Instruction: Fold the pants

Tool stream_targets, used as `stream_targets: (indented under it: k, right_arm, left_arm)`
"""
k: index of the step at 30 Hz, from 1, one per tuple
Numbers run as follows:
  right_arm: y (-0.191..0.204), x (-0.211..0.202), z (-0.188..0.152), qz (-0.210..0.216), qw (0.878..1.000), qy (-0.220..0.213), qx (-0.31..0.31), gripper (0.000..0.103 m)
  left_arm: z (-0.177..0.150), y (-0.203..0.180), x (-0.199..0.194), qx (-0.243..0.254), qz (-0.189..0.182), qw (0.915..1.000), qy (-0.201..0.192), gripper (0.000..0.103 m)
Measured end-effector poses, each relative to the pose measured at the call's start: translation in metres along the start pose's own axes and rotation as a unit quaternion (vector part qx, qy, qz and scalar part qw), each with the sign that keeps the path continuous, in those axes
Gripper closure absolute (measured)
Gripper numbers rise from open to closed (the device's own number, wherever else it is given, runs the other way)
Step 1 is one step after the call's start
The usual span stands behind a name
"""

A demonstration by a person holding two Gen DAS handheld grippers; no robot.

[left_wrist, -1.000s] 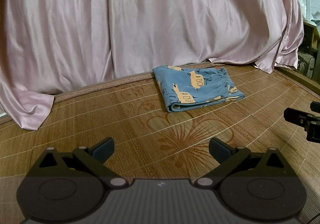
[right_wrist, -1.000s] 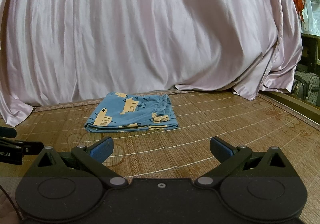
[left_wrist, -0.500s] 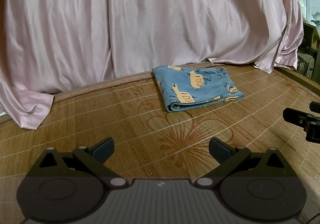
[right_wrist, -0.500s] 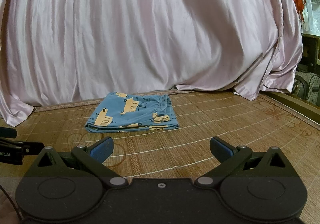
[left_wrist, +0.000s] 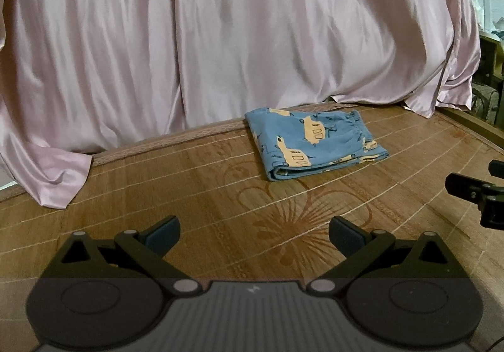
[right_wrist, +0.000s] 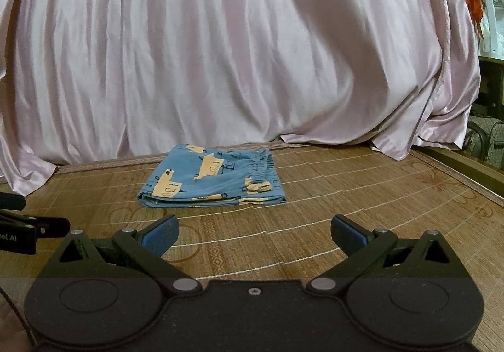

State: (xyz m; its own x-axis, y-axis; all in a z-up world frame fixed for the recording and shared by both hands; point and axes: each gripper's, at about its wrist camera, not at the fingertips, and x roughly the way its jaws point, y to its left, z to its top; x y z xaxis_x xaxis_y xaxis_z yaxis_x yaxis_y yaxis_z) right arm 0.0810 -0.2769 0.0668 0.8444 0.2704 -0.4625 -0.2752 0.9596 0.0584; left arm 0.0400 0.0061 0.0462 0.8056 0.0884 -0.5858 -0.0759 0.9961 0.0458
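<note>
The blue pants [left_wrist: 312, 139] with a yellow vehicle print lie folded into a small flat rectangle on the bamboo mat [left_wrist: 189, 194], close to the pink curtain. From the right wrist view the pants [right_wrist: 214, 182] lie ahead and slightly left. My left gripper [left_wrist: 253, 234] is open and holds nothing, well short of the pants. My right gripper [right_wrist: 253, 232] is open too, nothing between its blue pads, a short way before the folded edge. Each gripper shows at the edge of the other's view.
A pink satin curtain [left_wrist: 220, 37] hangs along the back and pools on the mat [right_wrist: 378, 210]. A wooden frame edge [right_wrist: 466, 166] runs along the right, with furniture and clutter [right_wrist: 485, 37] beyond it.
</note>
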Motion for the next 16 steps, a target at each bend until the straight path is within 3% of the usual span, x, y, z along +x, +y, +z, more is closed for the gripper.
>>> stream_targets:
  k: [16]
  right_arm:
    - [0.0011,-0.0001,0.0004,0.0,1.0,0.001,0.0,0.001]
  left_arm:
    - [0.0004,-0.0008,-0.0009,0.0,0.002,1.0,0.0,0.0]
